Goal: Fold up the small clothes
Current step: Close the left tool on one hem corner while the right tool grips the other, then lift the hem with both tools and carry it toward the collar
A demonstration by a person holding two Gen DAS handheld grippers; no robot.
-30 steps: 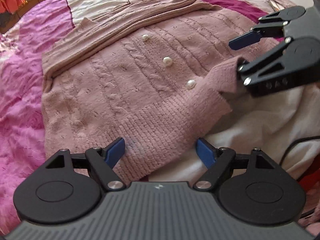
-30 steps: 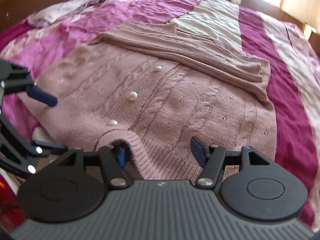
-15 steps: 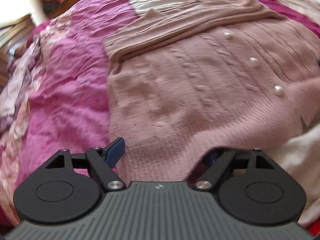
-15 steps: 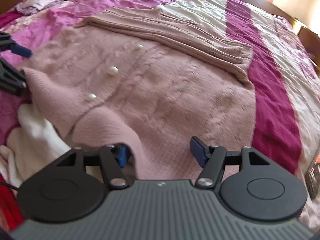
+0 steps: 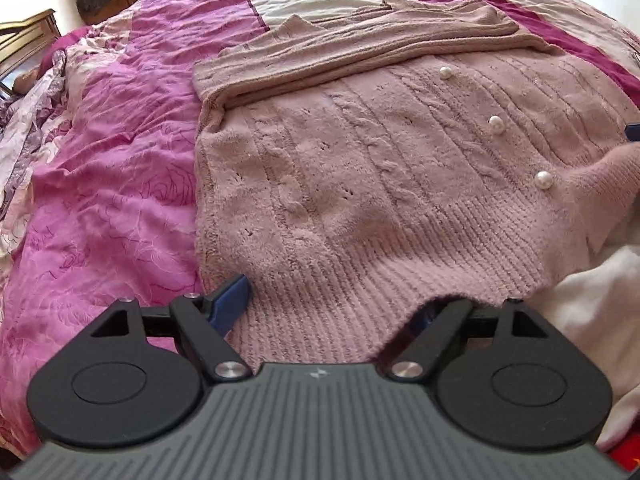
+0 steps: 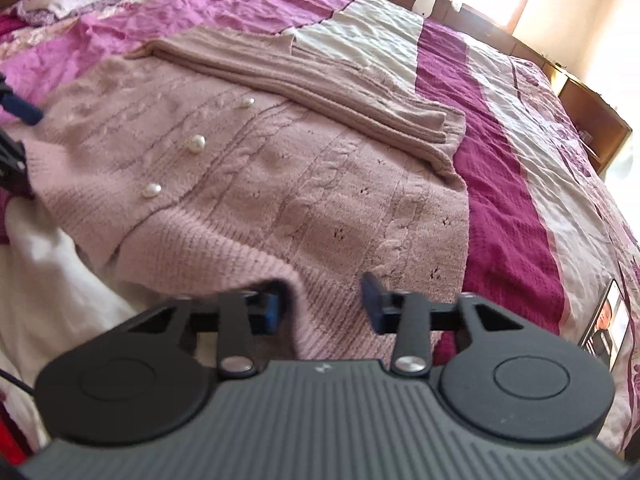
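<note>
Sleeves already folded across the cardigan (image 5: 380, 184); hem fold left. My left gripper (image 5: 332, 304) gapes over the hem, right gripper (image 6: 320, 304) closing on it.

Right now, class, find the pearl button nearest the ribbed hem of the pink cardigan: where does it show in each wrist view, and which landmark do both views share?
Left wrist view: the lowest pearl button sits at the right, just above the ribbed hem.
Right wrist view: the same button sits left of centre, above the hem.
Shared landmark: the folded sleeve lying across the cardigan's far edge.
</note>
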